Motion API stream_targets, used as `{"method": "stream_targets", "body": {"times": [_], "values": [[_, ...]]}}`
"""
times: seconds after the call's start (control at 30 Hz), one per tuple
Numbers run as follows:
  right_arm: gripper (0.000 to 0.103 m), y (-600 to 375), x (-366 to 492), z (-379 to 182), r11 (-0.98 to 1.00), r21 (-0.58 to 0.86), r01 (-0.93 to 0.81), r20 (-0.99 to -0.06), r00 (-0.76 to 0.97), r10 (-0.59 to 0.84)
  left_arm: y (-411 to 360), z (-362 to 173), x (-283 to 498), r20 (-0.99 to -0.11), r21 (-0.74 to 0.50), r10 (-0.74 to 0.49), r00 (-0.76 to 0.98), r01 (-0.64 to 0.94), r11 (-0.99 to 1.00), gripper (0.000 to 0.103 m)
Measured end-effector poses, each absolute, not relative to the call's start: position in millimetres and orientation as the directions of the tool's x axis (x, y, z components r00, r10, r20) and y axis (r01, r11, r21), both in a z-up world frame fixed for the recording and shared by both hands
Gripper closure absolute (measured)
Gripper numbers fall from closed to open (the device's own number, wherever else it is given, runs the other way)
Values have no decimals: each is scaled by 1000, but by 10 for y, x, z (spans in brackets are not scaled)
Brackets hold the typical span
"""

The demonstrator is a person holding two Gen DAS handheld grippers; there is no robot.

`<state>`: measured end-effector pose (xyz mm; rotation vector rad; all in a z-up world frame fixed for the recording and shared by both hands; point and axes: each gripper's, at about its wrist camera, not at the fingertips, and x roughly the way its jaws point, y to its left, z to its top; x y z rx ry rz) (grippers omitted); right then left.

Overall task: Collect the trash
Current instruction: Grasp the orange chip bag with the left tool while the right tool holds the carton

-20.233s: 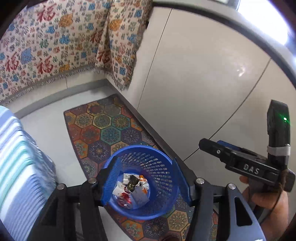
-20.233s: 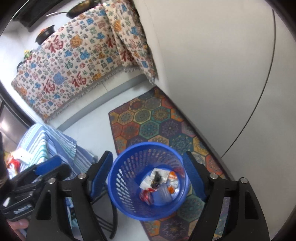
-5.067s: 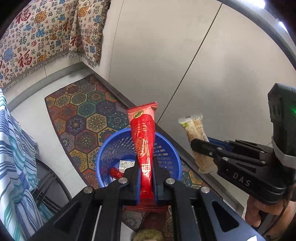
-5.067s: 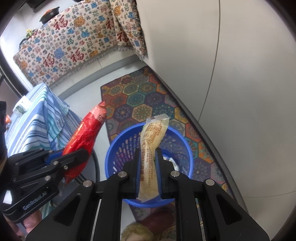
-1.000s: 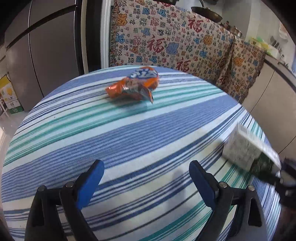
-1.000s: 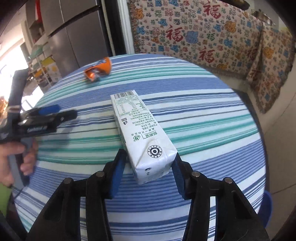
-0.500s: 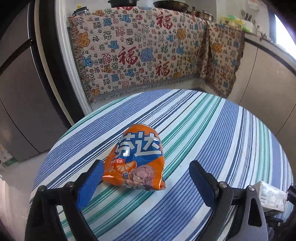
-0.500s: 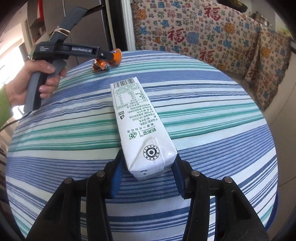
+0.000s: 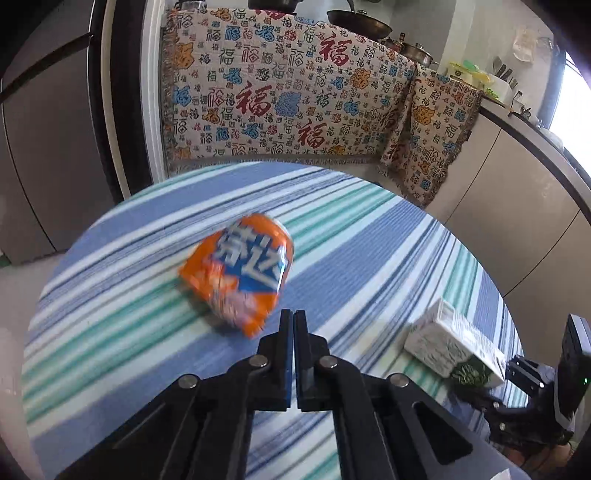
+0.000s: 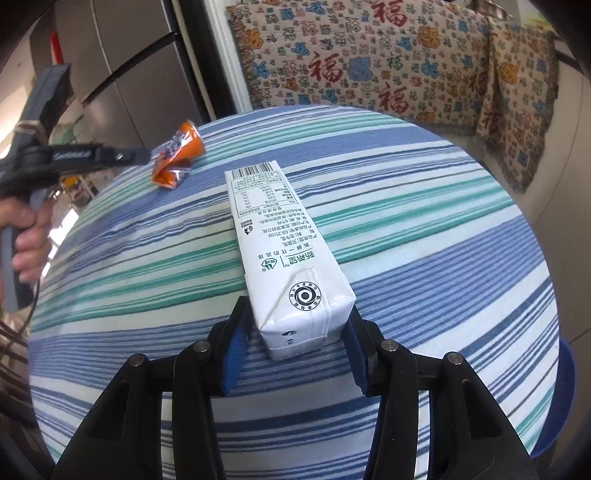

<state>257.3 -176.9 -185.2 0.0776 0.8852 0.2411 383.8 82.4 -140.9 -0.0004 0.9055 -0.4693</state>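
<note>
An orange snack bag (image 9: 240, 277) lies on the round striped table (image 9: 110, 295); it also shows in the right wrist view (image 10: 177, 155). My left gripper (image 9: 293, 321) is shut and empty, its tips just short of the bag's near edge. A white milk carton (image 10: 284, 254) lies on its side on the table (image 10: 443, 258). My right gripper (image 10: 295, 332) has its jaws on both sides of the carton's near end, touching or nearly so. The carton also shows in the left wrist view (image 9: 450, 343).
A patterned cloth (image 9: 288, 96) covers the counter behind the table. A grey fridge (image 9: 44, 129) stands at the left. The blue basket's rim (image 10: 567, 387) shows below the table's right edge. Pots (image 9: 358, 18) sit on the counter.
My left gripper has shut; half a second ago it was wide open around the orange bag. The bag now looks blurred and slightly turned. My right gripper has stayed around the carton.
</note>
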Motion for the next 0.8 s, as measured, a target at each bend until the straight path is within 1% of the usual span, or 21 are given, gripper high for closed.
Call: {"method": "stream_targets", "body": {"times": [0.07, 0.1, 0.23, 0.27, 0.3, 0.33, 0.37, 0.4, 0.43, 0.47, 0.6, 0.67, 0.73, 0.8], "values": [[54, -1826, 2498, -1843, 972, 159, -172, -763, 604, 231, 892, -1481, 3638, -750, -278, -447, 488, 380, 882, 103], [54, -1846, 2472, -1840, 973, 153, -172, -766, 602, 226, 913, -1515, 3514, -744, -301, -466, 479, 383, 874, 103], [53, -1852, 2324, -1828, 973, 125, -196, -779, 587, 219, 847, -1598, 3114, -751, -292, -481, 452, 427, 856, 102], [53, -1839, 2304, -1832, 972, 116, -205, -783, 584, 217, 829, -1606, 3092, -756, -282, -472, 455, 424, 861, 98], [50, -1822, 2276, -1832, 971, 109, -211, -784, 583, 215, 821, -1607, 3101, -763, -269, -455, 459, 415, 869, 90], [40, -1803, 2258, -1832, 970, 107, -217, -785, 581, 217, 826, -1596, 3144, -768, -256, -437, 468, 401, 880, 63], [35, -1787, 2245, -1835, 969, 110, -221, -785, 579, 221, 853, -1567, 3207, -765, -239, -411, 495, 374, 896, 35], [28, -1773, 2231, -1839, 968, 114, -223, -783, 580, 226, 896, -1530, 3278, -753, -228, -387, 532, 342, 912, 29], [24, -1754, 2214, -1845, 967, 115, -226, -781, 581, 229, 954, -1482, 3374, -734, -233, -379, 563, 315, 920, 27], [24, -1732, 2202, -1859, 967, 111, -229, -782, 580, 227, 1010, -1451, 3502, -724, -254, -382, 574, 294, 922, 27], [19, -1623, 2166, -1907, 966, 44, -253, -776, 600, 193, 1202, -1362, 4140, -702, -373, -400, 590, 174, 911, 27], [18, -1569, 2154, -1916, 965, 23, -263, -774, 606, 184, 1209, -1403, 4451, -703, -437, -441, 558, 151, 887, 27], [18, -1565, 2174, -1920, 964, 27, -265, -774, 605, 188, 1212, -1541, 4719, -718, -490, -459, 523, 89, 867, 27], [18, -1566, 2180, -1923, 965, 26, -261, -773, 607, 185, 1188, -1679, 4872, -723, -527, -479, 499, 51, 848, 32]]}}
